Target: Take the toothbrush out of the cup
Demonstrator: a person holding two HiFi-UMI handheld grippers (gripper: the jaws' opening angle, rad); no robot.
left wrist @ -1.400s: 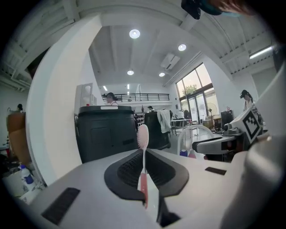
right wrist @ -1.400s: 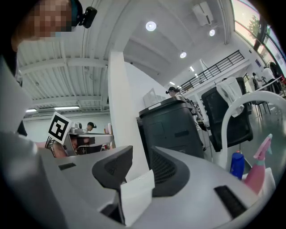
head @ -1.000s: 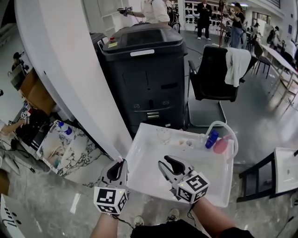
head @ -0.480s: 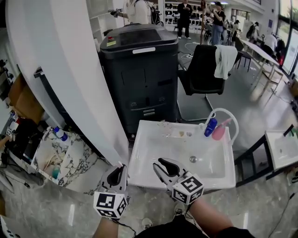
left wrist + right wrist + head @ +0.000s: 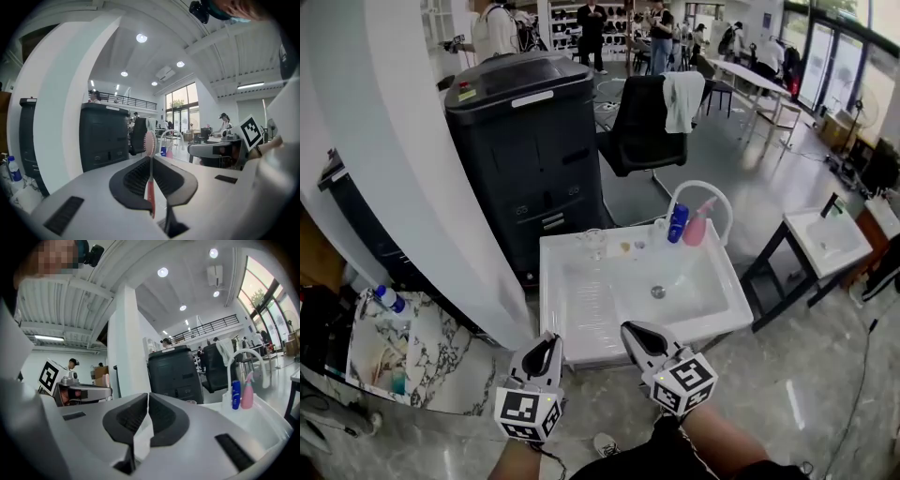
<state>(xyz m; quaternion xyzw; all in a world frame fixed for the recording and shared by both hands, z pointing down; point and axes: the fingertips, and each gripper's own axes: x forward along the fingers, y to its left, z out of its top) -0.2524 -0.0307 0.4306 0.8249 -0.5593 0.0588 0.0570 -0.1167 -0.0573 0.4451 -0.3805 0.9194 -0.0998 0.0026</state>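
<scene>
My left gripper (image 5: 151, 161) is shut on a toothbrush (image 5: 150, 141). Its red handle runs down between the jaws and its pink head stands up past the tips. In the head view the left gripper (image 5: 546, 351) hangs just off the front left corner of the white sink (image 5: 581, 323). A clear glass cup (image 5: 592, 242) stands on the sink's back ledge, far from both grippers. My right gripper (image 5: 638, 335) is over the sink's front rim. Its jaws are closing and nearly meet, with nothing between them (image 5: 147, 398).
A blue bottle (image 5: 678, 223) and a pink spray bottle (image 5: 697, 226) stand at the sink's back right under an arched faucet. Behind the sink is a black cabinet (image 5: 525, 141), with a white column (image 5: 403, 178) to its left. Right of the sink stands a second one (image 5: 825, 239).
Both grippers have drawn back from over the basin to its front edge. The right gripper's jaws, wide open before, have come together. The left stays shut.
</scene>
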